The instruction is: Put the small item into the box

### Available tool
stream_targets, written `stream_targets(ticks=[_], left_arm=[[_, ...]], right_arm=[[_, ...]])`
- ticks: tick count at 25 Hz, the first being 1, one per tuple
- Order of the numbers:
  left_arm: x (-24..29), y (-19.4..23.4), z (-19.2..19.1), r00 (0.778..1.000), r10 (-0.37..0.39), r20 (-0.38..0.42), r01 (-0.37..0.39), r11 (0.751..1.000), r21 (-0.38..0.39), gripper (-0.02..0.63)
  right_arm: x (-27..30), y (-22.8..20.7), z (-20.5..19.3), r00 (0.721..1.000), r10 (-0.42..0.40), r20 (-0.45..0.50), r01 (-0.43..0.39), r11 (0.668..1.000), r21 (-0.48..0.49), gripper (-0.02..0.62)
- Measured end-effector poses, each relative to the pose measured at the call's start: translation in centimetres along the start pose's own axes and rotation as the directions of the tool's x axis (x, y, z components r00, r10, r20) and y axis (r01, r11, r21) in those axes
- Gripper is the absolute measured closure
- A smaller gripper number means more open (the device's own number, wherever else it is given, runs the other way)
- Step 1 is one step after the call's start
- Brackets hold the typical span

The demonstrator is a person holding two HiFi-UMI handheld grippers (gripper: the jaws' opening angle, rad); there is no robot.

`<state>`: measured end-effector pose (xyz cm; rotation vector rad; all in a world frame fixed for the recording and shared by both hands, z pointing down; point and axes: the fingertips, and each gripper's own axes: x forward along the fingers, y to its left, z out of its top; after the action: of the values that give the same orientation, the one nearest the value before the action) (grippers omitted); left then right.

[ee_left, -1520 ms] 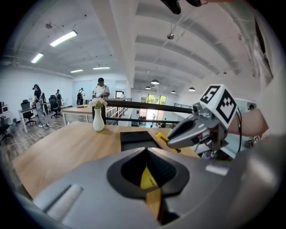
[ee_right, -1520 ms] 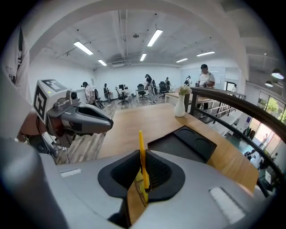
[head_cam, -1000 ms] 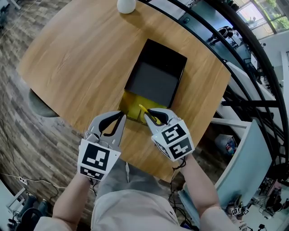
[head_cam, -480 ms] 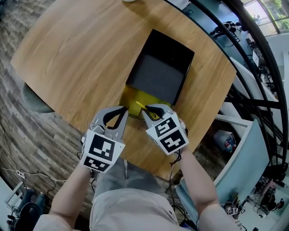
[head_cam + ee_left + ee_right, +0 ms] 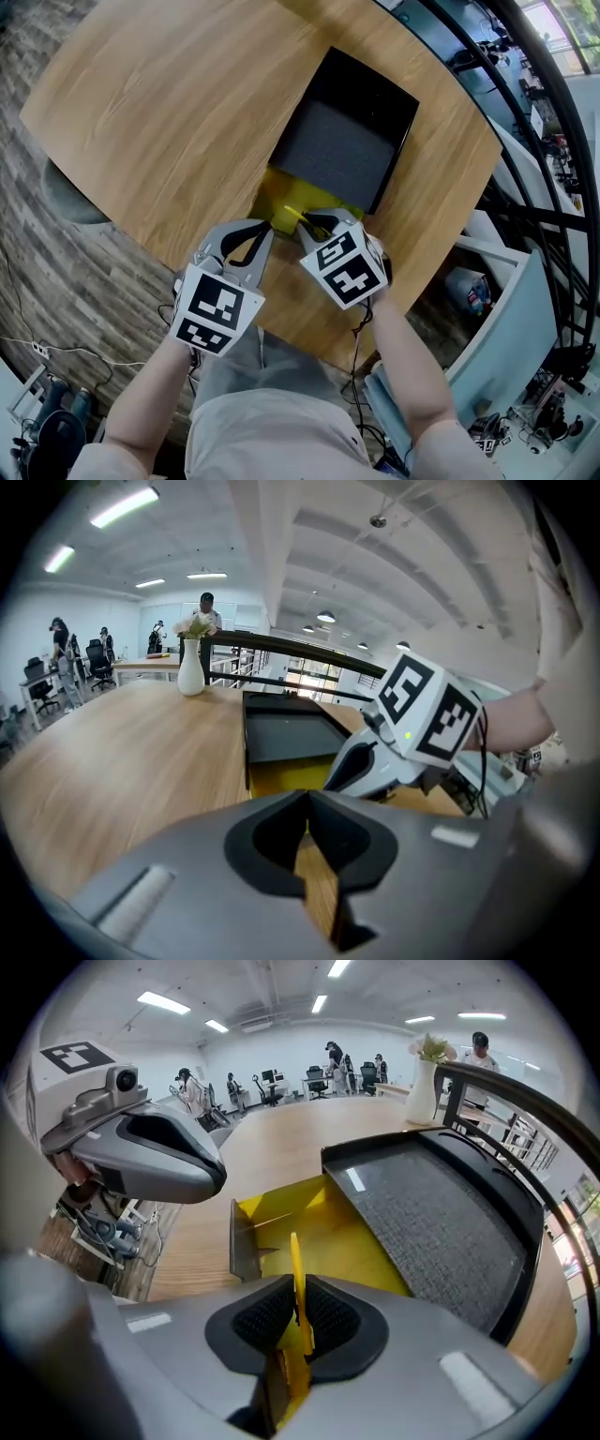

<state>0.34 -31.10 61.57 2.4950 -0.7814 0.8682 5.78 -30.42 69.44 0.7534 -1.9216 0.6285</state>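
Note:
A thin yellow item (image 5: 296, 1279) sticks up between the pads of my right gripper (image 5: 298, 1321), which is shut on it; it shows as a yellow sliver (image 5: 302, 222) at that gripper (image 5: 314, 225) in the head view. The item hangs over the open yellow box (image 5: 314, 1237), also the box (image 5: 291, 199), whose near end juts out from under a black lid with grey lining (image 5: 342, 150). My left gripper (image 5: 246, 234) is shut and empty, over the table just left of the box; its jaws (image 5: 309, 841) meet with wood showing below.
The round wooden table (image 5: 178, 103) ends just in front of both grippers. A black railing (image 5: 525, 103) curves along the right side. A white vase (image 5: 191, 667) stands at the table's far end. People and office chairs are far off.
Both grippers have moved forward toward the box. The right one now holds the yellow item over the box's open yellow end. The view has shifted, so the vase left the head view.

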Motion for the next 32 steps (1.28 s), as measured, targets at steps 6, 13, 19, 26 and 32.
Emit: stream_targets(ticks=[6, 13, 19, 26, 32], left_arm=[[0.5, 0.0, -1.0, 1.000, -0.003, -0.018, 0.003, 1.000, 0.002, 0.603], [1.0, 0.2, -1.2, 1.000, -0.005, -0.017, 0.005, 1.000, 0.000, 0.603], [0.8, 0.4, -1.1, 1.000, -0.007, -0.015, 0.007, 1.000, 0.002, 0.603], [0.6, 0.2, -1.8, 1.000, -0.002, -0.022, 0.002, 1.000, 0.001, 0.603], [-0.5, 0.0, -1.7, 1.000, 0.011, -0.020, -0.010, 1.000, 0.019, 0.603]], right_arm=[[1.3, -0.4, -0.5, 0.998, -0.040, -0.055, 0.036, 0.997, -0.072, 0.555], [2.1, -0.4, -1.0, 0.992, -0.037, -0.122, 0.025, 0.995, -0.097, 0.554], [2.4, -0.5, -0.8, 0.987, -0.061, -0.151, 0.044, 0.993, -0.114, 0.551], [2.3, -0.6, -0.8, 0.990, -0.055, -0.127, 0.042, 0.994, -0.105, 0.544], [1.4, -0.1, -0.1, 0.997, -0.020, -0.078, 0.016, 0.999, -0.052, 0.520]])
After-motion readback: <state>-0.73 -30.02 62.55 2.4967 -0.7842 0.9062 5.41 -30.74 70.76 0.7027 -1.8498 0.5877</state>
